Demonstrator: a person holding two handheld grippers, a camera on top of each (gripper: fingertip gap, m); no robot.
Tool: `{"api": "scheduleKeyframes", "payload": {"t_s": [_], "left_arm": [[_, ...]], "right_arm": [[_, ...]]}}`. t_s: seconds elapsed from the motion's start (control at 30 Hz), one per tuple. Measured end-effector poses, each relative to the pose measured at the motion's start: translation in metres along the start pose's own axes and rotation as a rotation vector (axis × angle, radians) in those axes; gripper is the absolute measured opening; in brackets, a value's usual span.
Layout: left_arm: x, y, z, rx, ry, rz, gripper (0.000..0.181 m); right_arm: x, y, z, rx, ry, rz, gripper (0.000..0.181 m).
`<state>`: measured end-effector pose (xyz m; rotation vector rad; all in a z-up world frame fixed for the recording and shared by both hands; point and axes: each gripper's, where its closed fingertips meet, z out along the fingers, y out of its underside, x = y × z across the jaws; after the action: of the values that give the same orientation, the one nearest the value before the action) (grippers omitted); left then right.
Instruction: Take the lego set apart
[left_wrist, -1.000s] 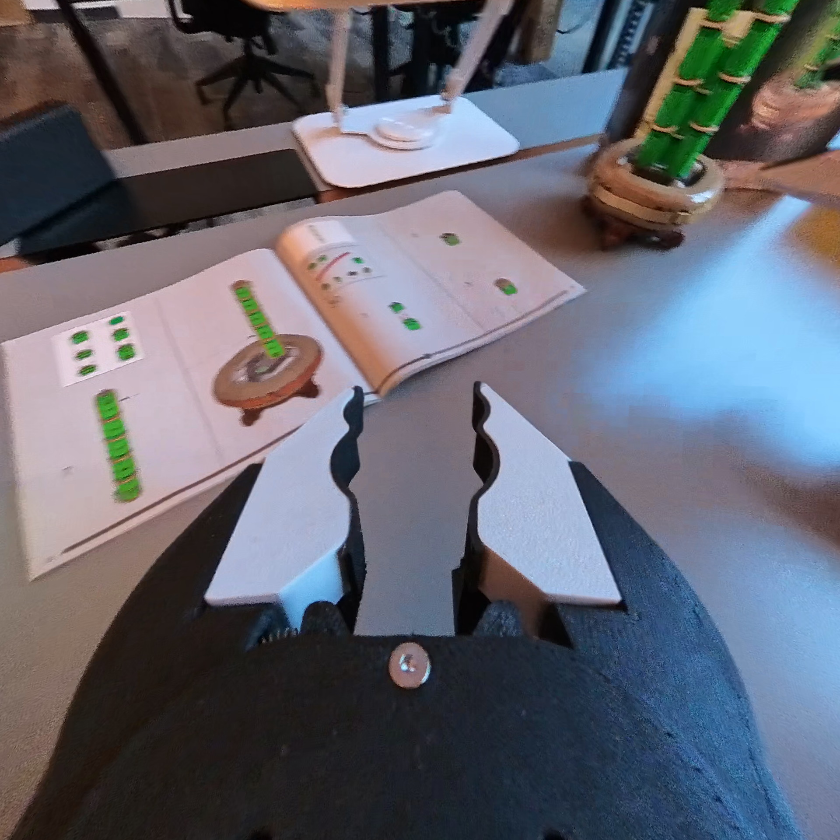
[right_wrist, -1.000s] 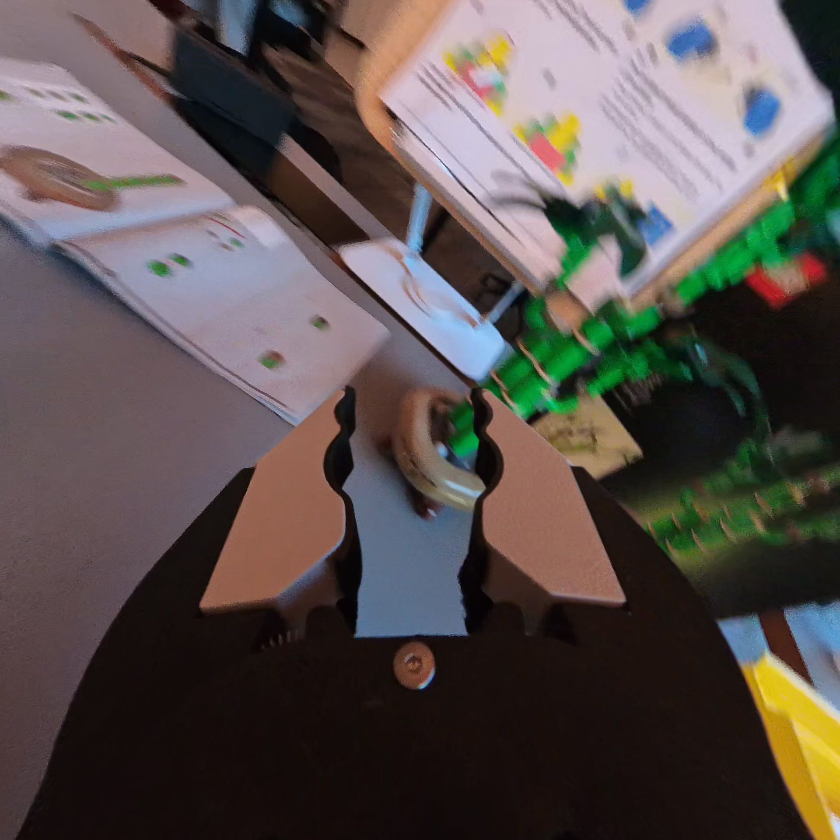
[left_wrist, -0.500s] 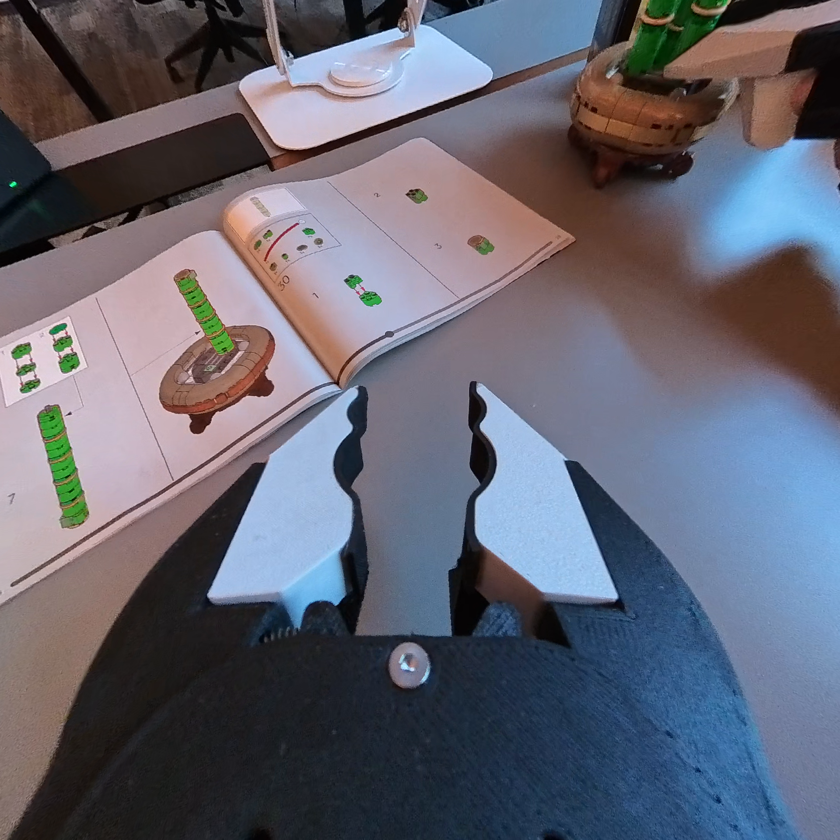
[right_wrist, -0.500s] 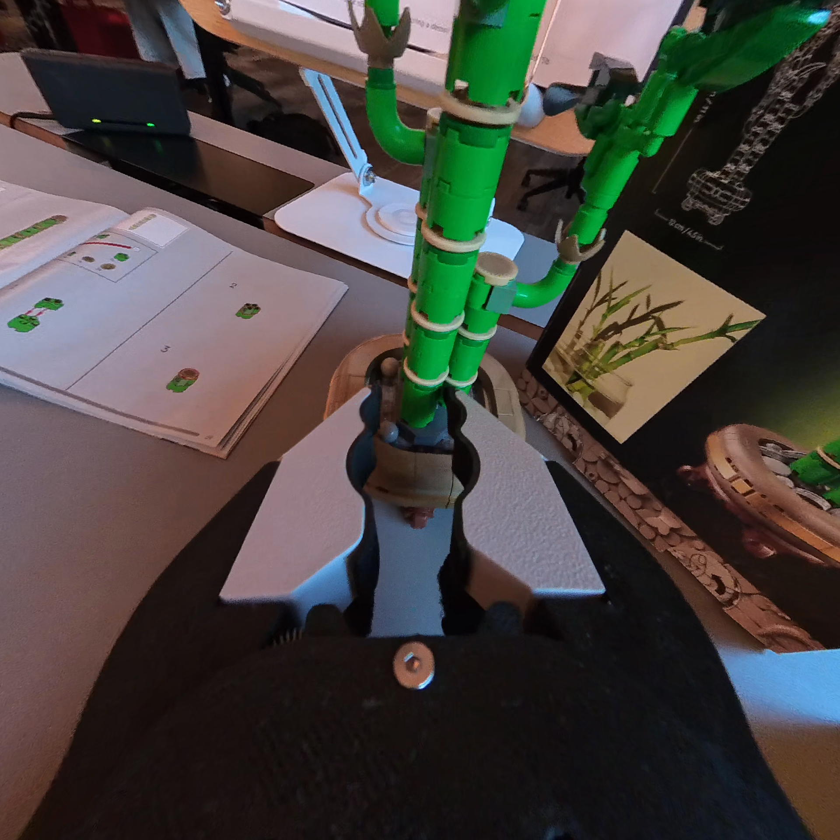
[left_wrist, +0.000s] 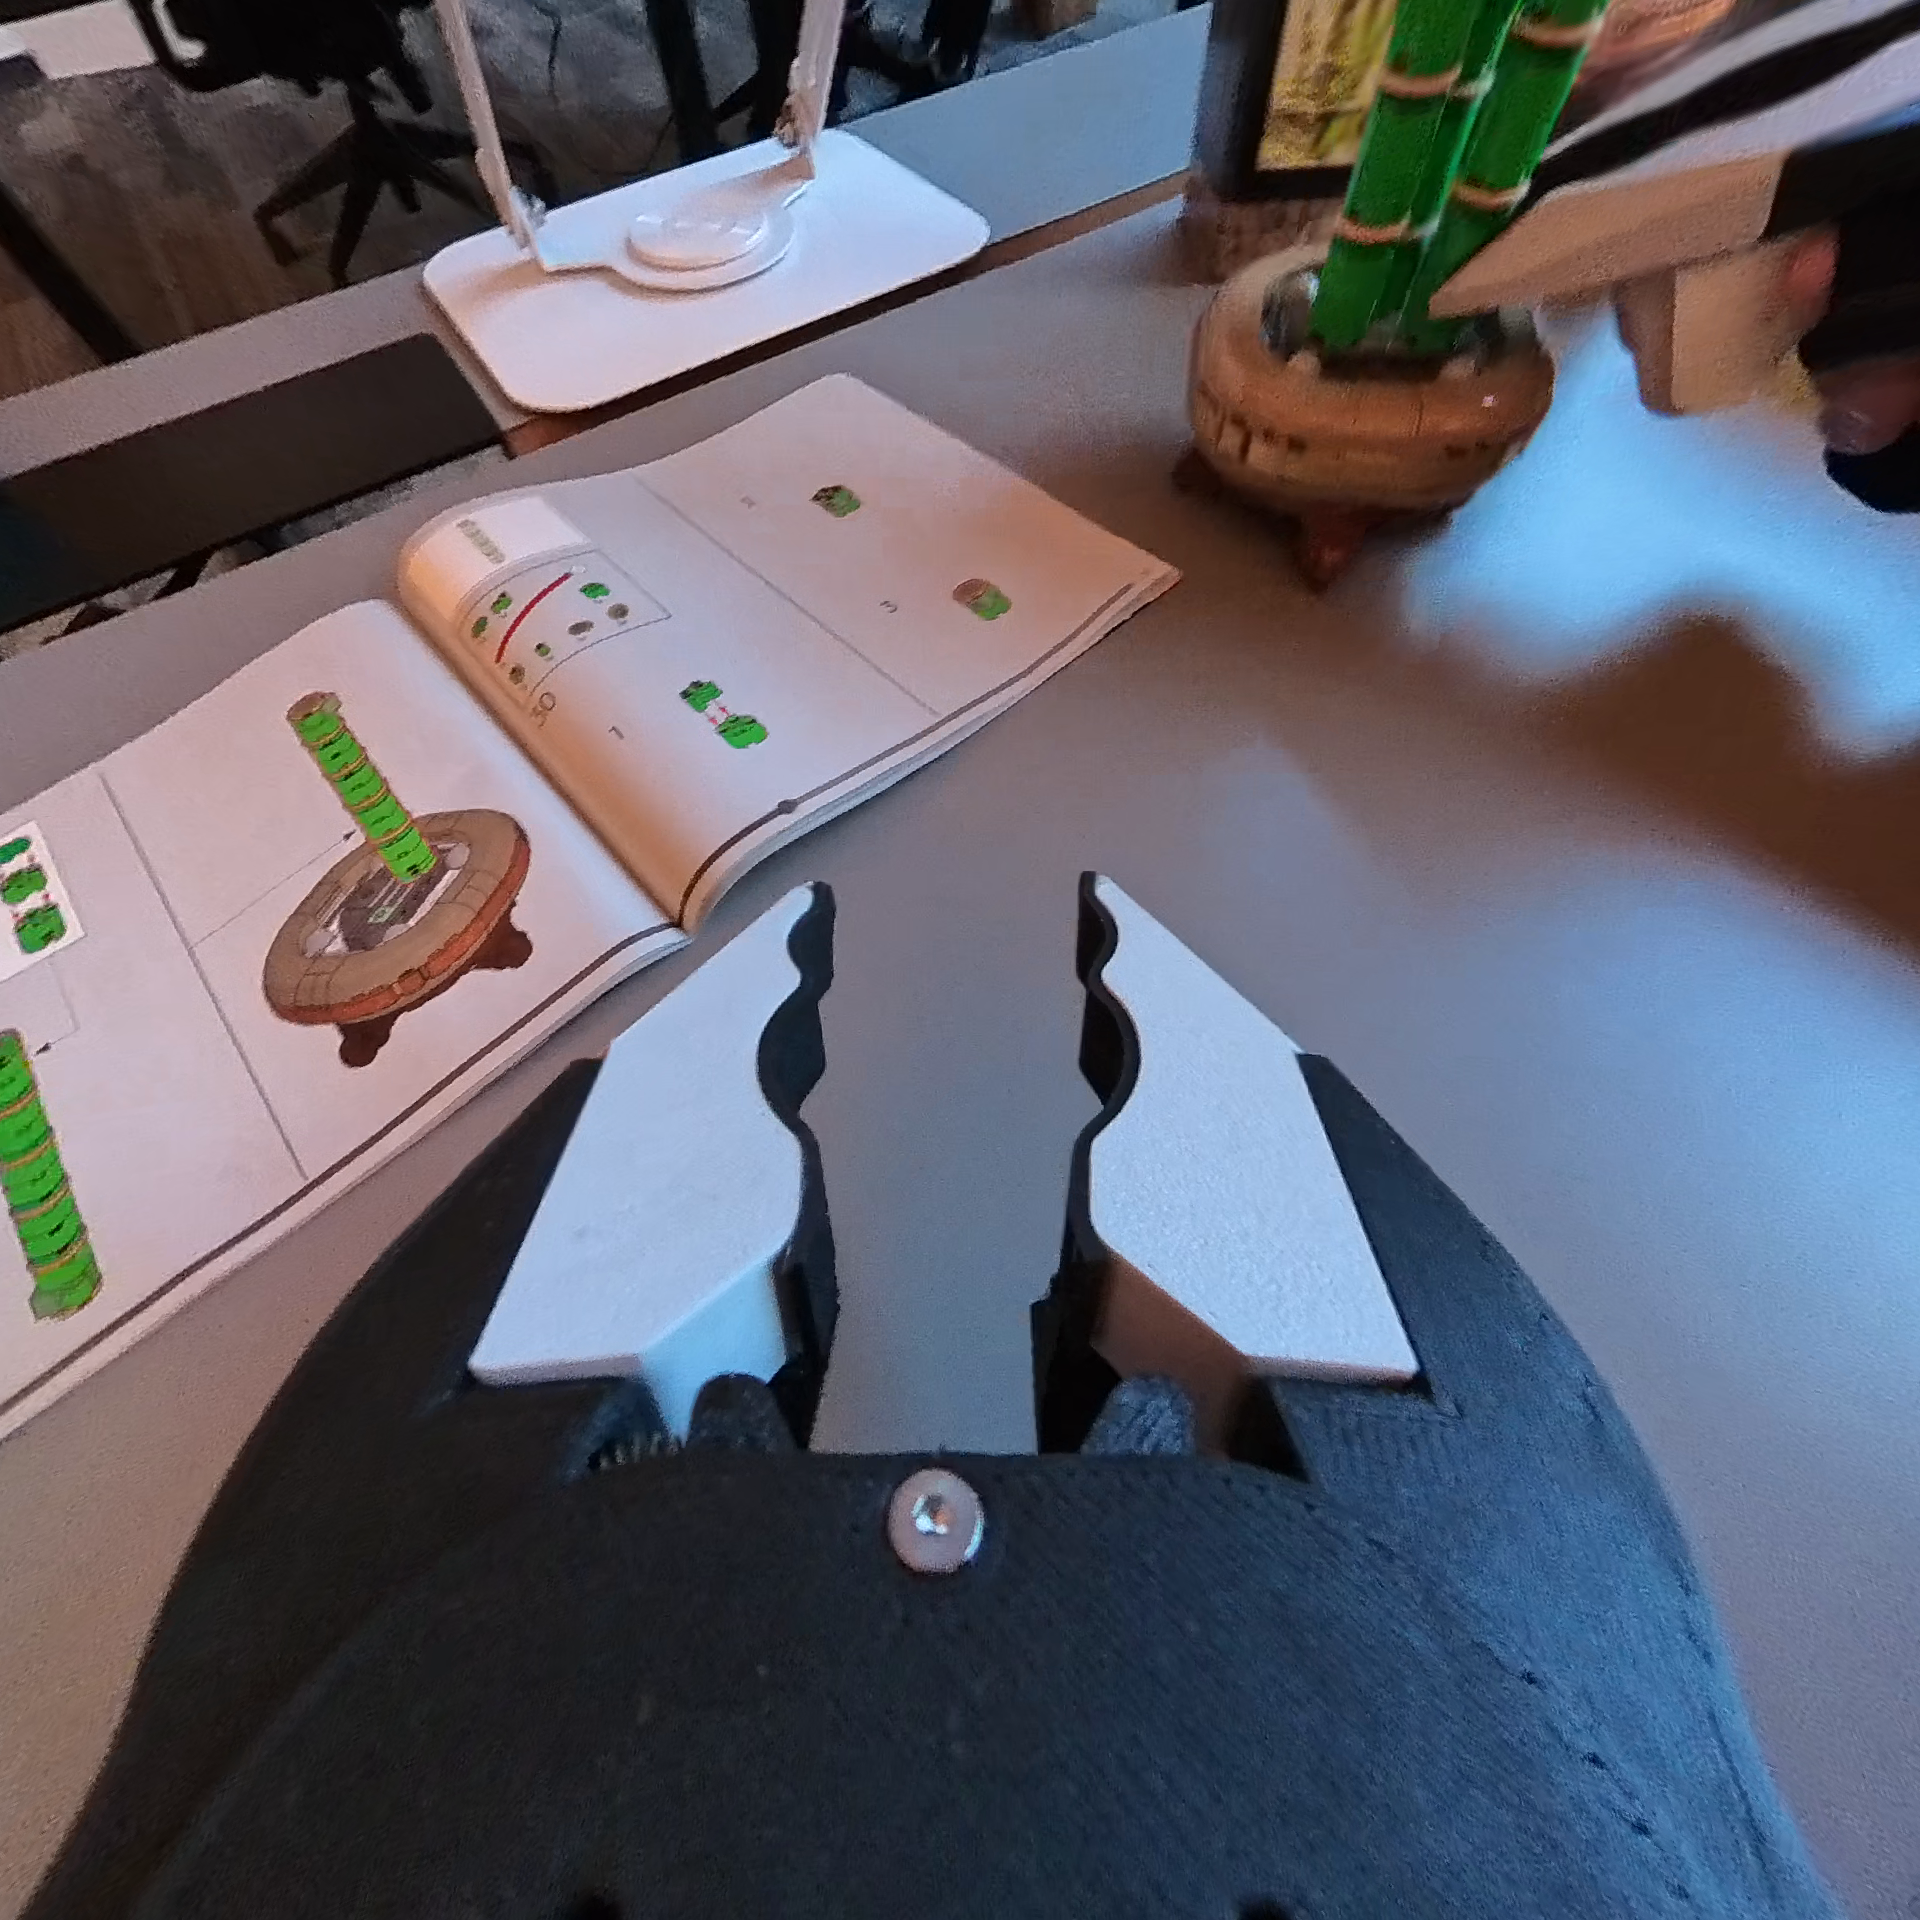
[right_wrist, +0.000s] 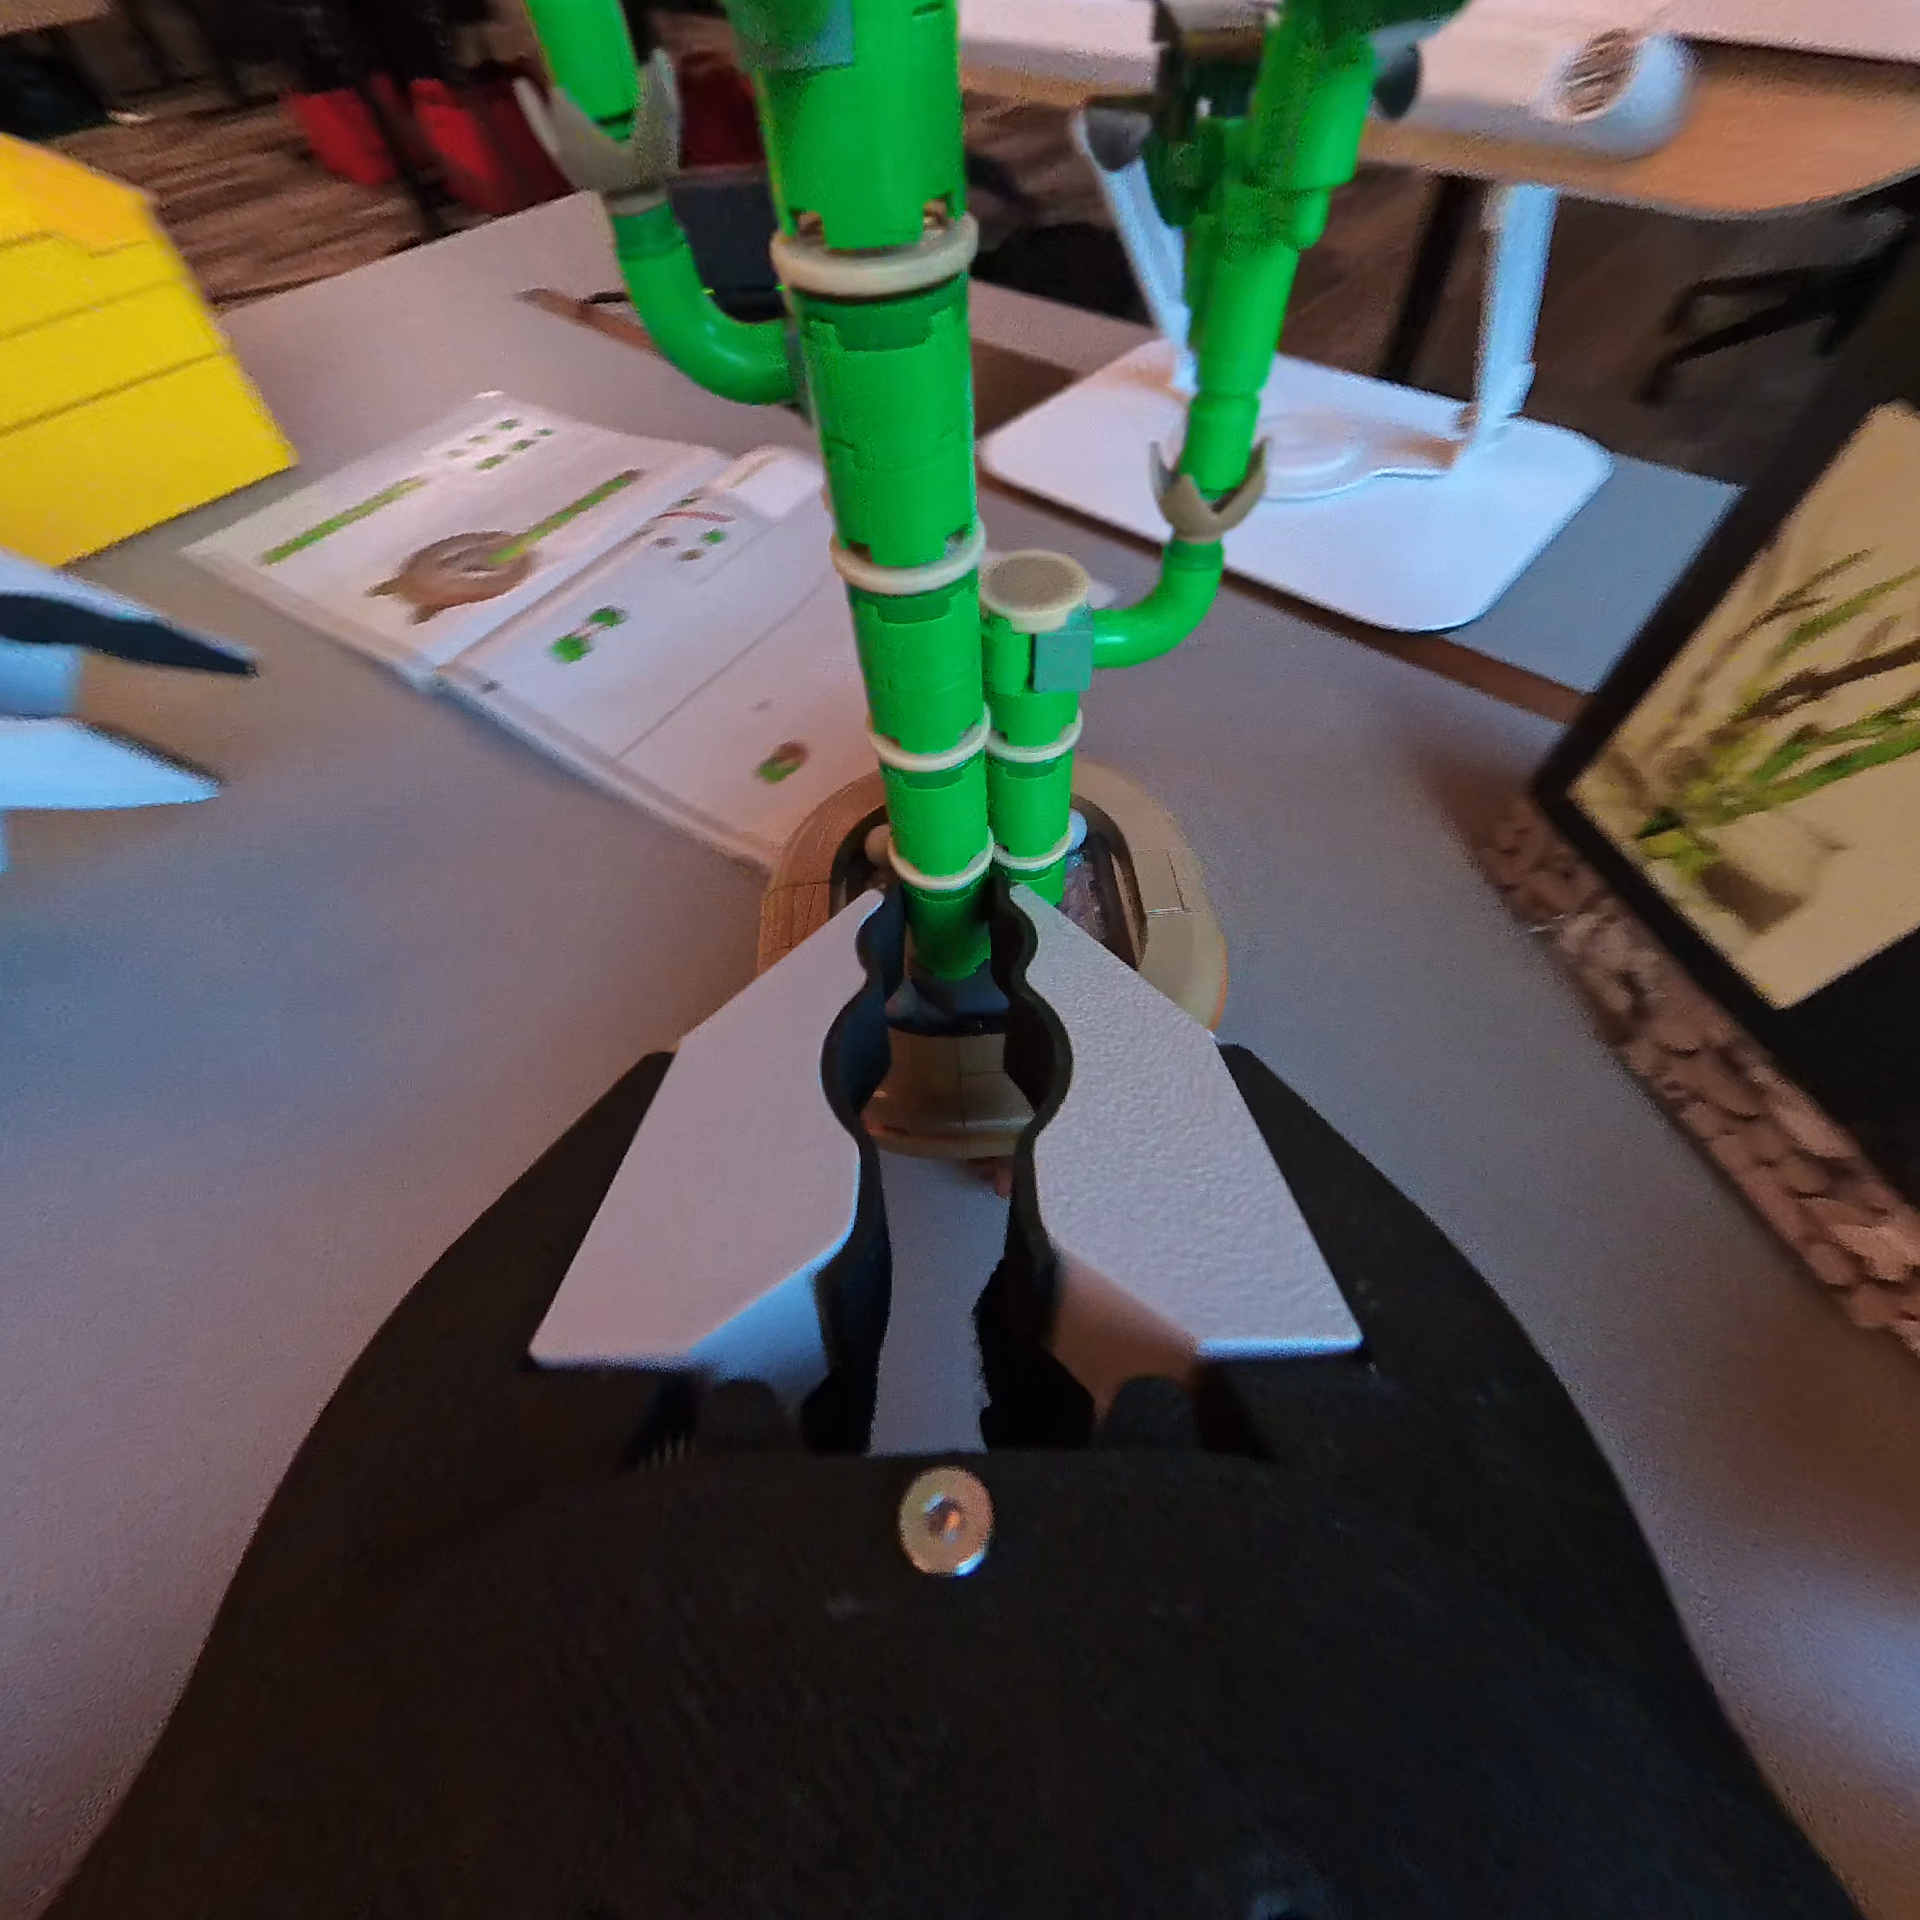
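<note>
The lego set is a bamboo plant: green stalks (right_wrist: 904, 468) with cream rings stand in a tan round pot (right_wrist: 1184, 935) on the grey table. My right gripper (right_wrist: 945, 904) is shut on the bottom of the taller green stalk, just above the pot's opening. The left wrist view shows the pot (left_wrist: 1351, 405), the stalks (left_wrist: 1392, 187) and the right gripper's fingers (left_wrist: 1507, 260) against them. My left gripper (left_wrist: 951, 894) is open and empty above the bare table, well short of the pot. It also shows at the left edge of the right wrist view (right_wrist: 104, 707).
An open instruction booklet (left_wrist: 623, 665) lies left of the pot. A white lamp base (left_wrist: 707, 260) stands behind it. The set's dark box (right_wrist: 1745, 748) stands at the right of the pot. A yellow container (right_wrist: 94, 364) is at the far left. The grippers' ends are close to 20 cm from one another. It is some 30 cm from my right tips to the white lamp base (left_wrist: 707, 260).
My right gripper swung in to the plant, reached the base of the tall stalk and closed on it. My left gripper stayed open and drifted a little closer to the pot.
</note>
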<state>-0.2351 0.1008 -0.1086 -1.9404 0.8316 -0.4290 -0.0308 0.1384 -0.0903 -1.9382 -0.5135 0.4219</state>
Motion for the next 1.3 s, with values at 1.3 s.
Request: {"api": "scheduleKeyframes", "payload": {"t_s": [1.3], "left_arm": [[0.152,-0.052,0.060,0.224,0.418,0.299,0.072]], "right_arm": [[-0.096,0.022,-0.035,0.059,-0.213,-0.014,0.015]]}}
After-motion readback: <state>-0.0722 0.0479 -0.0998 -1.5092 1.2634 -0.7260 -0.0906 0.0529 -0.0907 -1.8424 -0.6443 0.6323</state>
